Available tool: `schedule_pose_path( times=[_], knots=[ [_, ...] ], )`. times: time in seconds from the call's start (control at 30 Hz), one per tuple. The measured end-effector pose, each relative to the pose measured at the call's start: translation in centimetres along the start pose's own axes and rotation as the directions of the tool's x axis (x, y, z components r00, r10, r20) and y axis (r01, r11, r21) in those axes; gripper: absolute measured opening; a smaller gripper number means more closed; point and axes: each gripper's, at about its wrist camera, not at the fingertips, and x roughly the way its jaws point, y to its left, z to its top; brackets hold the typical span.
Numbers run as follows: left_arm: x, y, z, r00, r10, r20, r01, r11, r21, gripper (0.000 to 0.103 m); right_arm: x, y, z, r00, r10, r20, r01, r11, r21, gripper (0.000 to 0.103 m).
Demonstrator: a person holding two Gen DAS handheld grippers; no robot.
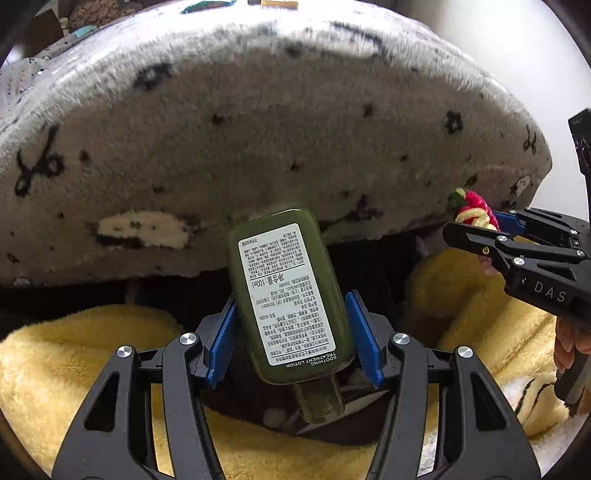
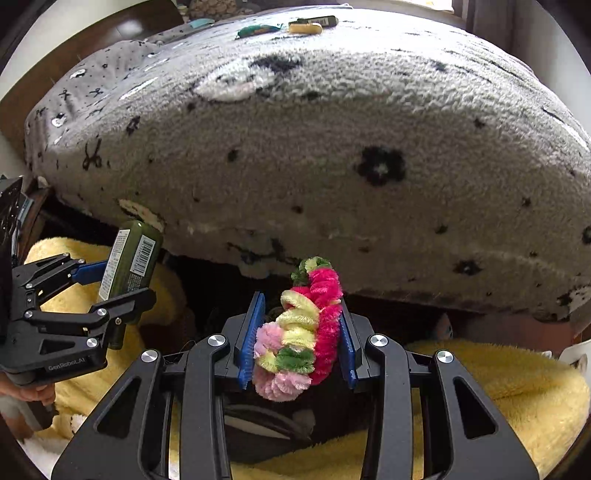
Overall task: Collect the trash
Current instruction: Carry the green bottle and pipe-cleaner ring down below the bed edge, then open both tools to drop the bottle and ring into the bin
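Gripping a dark green lotion bottle (image 1: 288, 295) between its blue pads, the left gripper (image 1: 291, 332) kept its jaws partway closed on the bottle's sides. The bottle stood tilted, cap end toward the camera at 6 o'clock, base leaning toward 12 o'clock, its white printed label facing the lens. Seen from the right wrist, the same bottle (image 2: 131, 258) showed a barcode on its side, at about 9 o'clock.

The right gripper (image 2: 299, 332) had its jaws drawn narrow on a fuzzy pipe-cleaner bundle (image 2: 299, 332) of pink, yellow and green loops, squeezed between both pads. In the left wrist view that bundle (image 1: 476, 210) appeared at about 3 o'clock, poking out past the right gripper's black fingers (image 1: 491, 243). Part of a hand (image 1: 569, 343) showed behind that tool at 4 o'clock.

Below both grippers lay a fluffy yellow blanket (image 1: 74, 362), bunched around a dark hollow directly under the bottle; what the hollow was could not be told.

Beyond, filling the frame toward 12 o'clock, rose a bed covered in a grey fleece blanket (image 2: 332, 147) with black flower and bow prints. At its far edge, near 12 o'clock, lay a few small items (image 2: 306, 26), too small to identify.
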Motion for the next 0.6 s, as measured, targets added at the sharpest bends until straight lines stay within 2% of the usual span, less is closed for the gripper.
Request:
schedule_pose_path(
  times=[0.13, 0.33, 0.6],
  knots=[
    [2.2, 0.0, -0.5, 0.998, -0.007, -0.059, 0.007, 1.000, 0.005, 0.054, 1.7, -0.3, -0.3, 0.999, 0.006, -0.042, -0.005, 1.000, 0.017, 0.037],
    [5.3, -0.1, -0.8, 0.984, -0.071, -0.161, 0.072, 0.997, 0.000, 0.054, 4.4, -1.0, -1.2, 0.990, 0.054, -0.127, -0.047, 0.997, 0.055, 0.038],
    [7.6, -0.8, -0.7, 0.969, -0.080, -0.233, 0.088, 0.996, 0.024, 0.054, 7.1, -1.0, -0.5, 0.977, 0.095, -0.191, -0.083, 0.994, 0.069, 0.040]
  ],
)
